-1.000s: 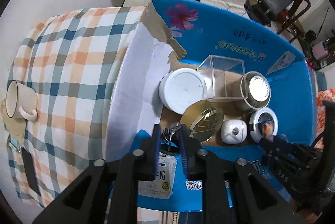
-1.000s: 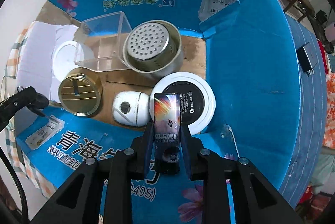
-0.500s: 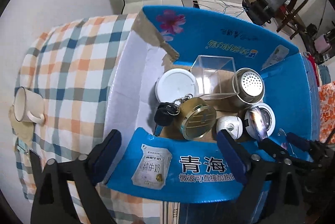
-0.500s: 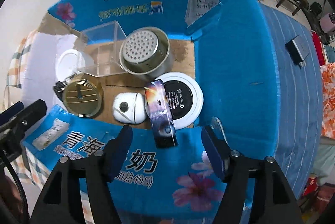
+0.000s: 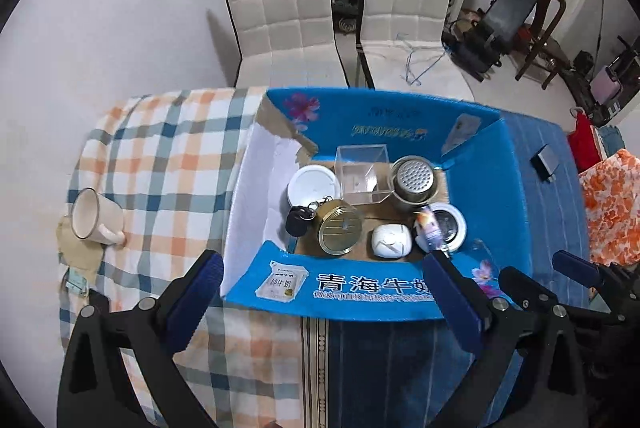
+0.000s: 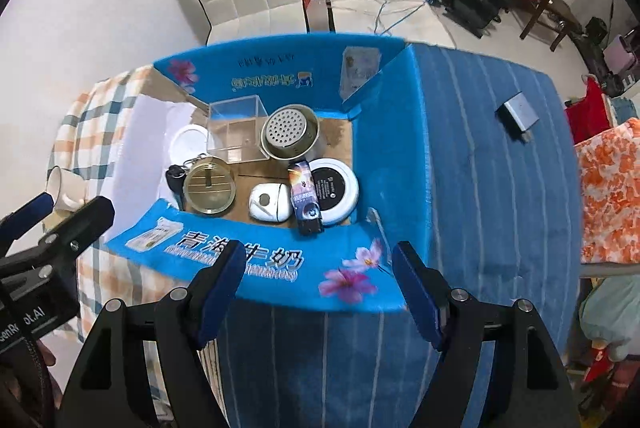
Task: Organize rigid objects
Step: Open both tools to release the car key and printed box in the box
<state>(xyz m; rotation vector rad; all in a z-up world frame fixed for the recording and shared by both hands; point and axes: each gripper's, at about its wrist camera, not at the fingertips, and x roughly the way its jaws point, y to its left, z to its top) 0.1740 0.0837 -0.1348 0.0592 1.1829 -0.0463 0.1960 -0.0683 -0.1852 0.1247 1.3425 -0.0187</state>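
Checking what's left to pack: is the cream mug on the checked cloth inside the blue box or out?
Out. The cream mug lies tipped on the checked cloth, left of the blue box.

Bench (image 6: 480,156) draped in two cloths: plaid cloth (image 5: 168,164) at left, blue striped cloth (image 6: 472,116) at right. Standing across both, an open blue cardboard box (image 5: 360,290). On the plaid side, a cream mug (image 5: 94,216) lying tipped over. On the blue side, well apart from the box, a small grey charger (image 6: 518,116).
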